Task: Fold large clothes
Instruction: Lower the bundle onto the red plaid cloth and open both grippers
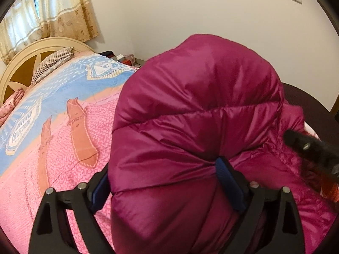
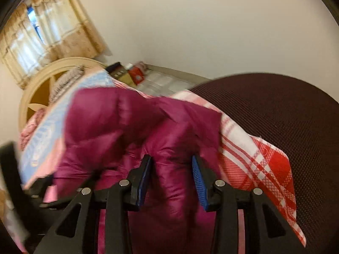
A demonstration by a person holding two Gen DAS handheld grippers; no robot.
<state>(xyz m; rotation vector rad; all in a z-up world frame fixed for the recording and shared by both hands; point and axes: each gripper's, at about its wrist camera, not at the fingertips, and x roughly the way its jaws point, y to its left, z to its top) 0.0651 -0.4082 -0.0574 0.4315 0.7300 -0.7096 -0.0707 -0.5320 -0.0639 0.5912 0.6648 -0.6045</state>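
Note:
A puffy magenta down jacket [image 1: 190,97] lies bunched on a pink and blue bedspread [image 1: 63,148]. My left gripper [image 1: 163,169] stands wide around a thick roll of it. The right pad digs into the fabric and the left pad is half hidden behind the bulge. In the right wrist view the jacket [image 2: 101,122] is blurred, and my right gripper [image 2: 171,158] is shut on a narrower fold that fills the gap between its blue pads. The right gripper's black body [image 1: 313,148] shows at the right edge of the left wrist view.
A cream headboard [image 1: 21,63] and a striped pillow [image 1: 53,63] are at the bed's far end under curtains. A red and white plaid cloth [image 2: 254,165] lies beside a brown mesh chair [image 2: 286,116] on the right. Boxes [image 2: 135,72] sit on the floor by the wall.

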